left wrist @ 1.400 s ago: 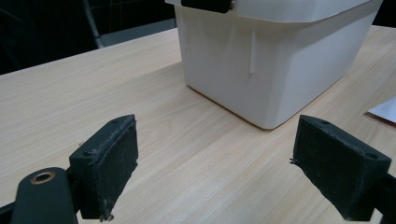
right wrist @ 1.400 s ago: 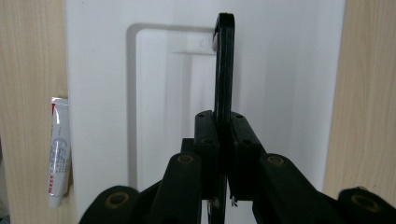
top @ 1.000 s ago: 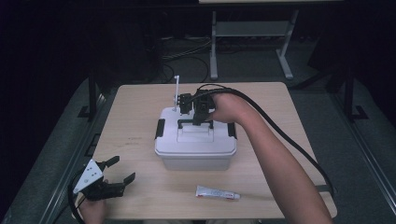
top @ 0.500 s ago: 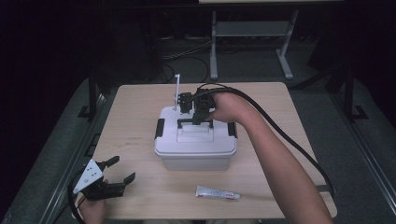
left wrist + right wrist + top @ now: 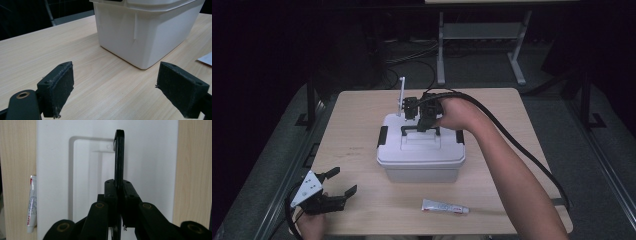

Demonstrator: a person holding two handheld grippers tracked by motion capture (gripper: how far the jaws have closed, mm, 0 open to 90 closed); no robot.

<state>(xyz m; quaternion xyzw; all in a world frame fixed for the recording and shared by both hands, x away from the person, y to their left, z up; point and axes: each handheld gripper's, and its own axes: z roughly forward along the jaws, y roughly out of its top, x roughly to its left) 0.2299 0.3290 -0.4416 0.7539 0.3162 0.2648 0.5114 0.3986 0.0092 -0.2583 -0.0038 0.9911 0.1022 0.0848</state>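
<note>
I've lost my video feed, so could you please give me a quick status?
Right gripper shut on white plastic box's raised black handle. Left gripper open, idle near table edge. White tube lying in front of box, clear.

Light wooden table [image 5: 362, 130] bearing 1 white lidded box [image 5: 422, 160] and 1 tube [image 5: 444, 206]

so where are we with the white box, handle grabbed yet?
Done: the right gripper is shut on the black handle, raised upright on the white box. In hand: that grip; the box sits on the table, lid on. Left: any lift or opening. The left gripper is open at the near corner; the tube lies untouched.
</note>
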